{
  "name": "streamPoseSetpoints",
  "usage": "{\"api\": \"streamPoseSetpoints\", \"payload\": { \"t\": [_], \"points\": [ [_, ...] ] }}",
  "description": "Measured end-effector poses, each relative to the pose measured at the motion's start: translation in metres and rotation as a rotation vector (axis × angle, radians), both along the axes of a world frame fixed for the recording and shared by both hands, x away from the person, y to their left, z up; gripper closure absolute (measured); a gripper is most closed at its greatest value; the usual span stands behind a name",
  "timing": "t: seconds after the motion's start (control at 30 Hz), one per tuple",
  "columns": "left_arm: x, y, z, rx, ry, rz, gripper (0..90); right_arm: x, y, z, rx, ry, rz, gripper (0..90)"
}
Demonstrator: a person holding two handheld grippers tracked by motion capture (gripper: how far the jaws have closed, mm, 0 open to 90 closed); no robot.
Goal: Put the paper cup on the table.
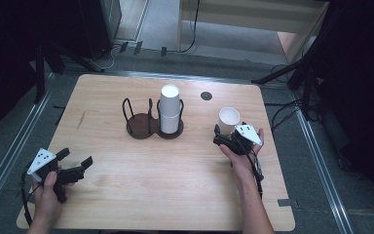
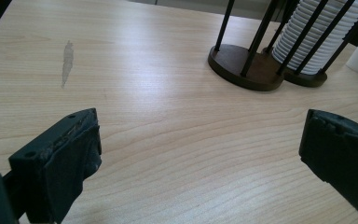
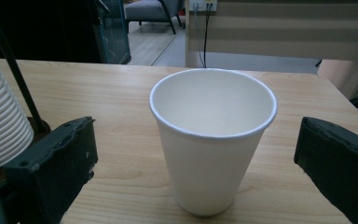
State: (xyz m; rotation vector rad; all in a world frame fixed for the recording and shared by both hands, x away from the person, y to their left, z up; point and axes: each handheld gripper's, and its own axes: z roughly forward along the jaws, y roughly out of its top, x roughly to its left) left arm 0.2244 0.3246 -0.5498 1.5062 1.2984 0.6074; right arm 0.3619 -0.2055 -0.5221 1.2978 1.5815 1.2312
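Right claw [image 1: 222, 135] wide, straddling upright paper cup [image 1: 229, 120] right of cup holder [image 1: 154, 125]. Left claw [image 1: 76, 162] wide, low, front-left of holder.

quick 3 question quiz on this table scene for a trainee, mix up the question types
1. True or false: the right tongs are shut on the single paper cup.
2. Which ring of the two-ring cup holder holds the stack of cups? A) left ring B) right ring C) both
3. Fill in: the left tongs hang open over bare ____.

Key:
1. False: the jaws stand wide on either side of the cup, not touching it, and it stands upright on the table.
2. B
3. Table
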Motion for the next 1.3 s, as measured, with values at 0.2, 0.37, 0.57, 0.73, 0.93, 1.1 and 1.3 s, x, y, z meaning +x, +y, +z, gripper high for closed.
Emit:
{"api": "streamPoseSetpoints", "payload": {
  "t": [0.2,0.37,0.57,0.73,0.93,1.1,1.3],
  "points": [
    [0.000,-0.001,0.000,0.005,-0.001,-0.002,0.0,-0.014,-0.003,0.003,-0.003,-0.007,0.018,0.0],
    [0.000,-0.001,0.000,0.006,0.000,-0.002,0.0,-0.022,-0.006,0.004,-0.004,-0.012,0.021,0.0],
    [0.000,-0.002,0.000,0.006,0.000,-0.002,0.0,-0.036,-0.015,0.008,-0.003,-0.017,0.024,0.0],
    [0.000,-0.002,0.000,0.013,0.000,-0.003,0.0,-0.047,-0.025,0.009,-0.016,-0.024,0.022,0.0],
    [0.000,-0.002,0.000,0.013,0.001,-0.003,0.0,-0.057,-0.034,0.010,-0.015,-0.023,0.017,0.0],
    [0.000,-0.002,0.000,0.011,0.000,-0.002,0.0,-0.063,-0.041,0.011,-0.017,-0.028,0.008,0.0],
    [0.000,-0.002,0.000,0.011,0.001,-0.001,0.0,-0.074,-0.054,0.008,-0.017,-0.022,-0.010,0.0]
  ]
}}
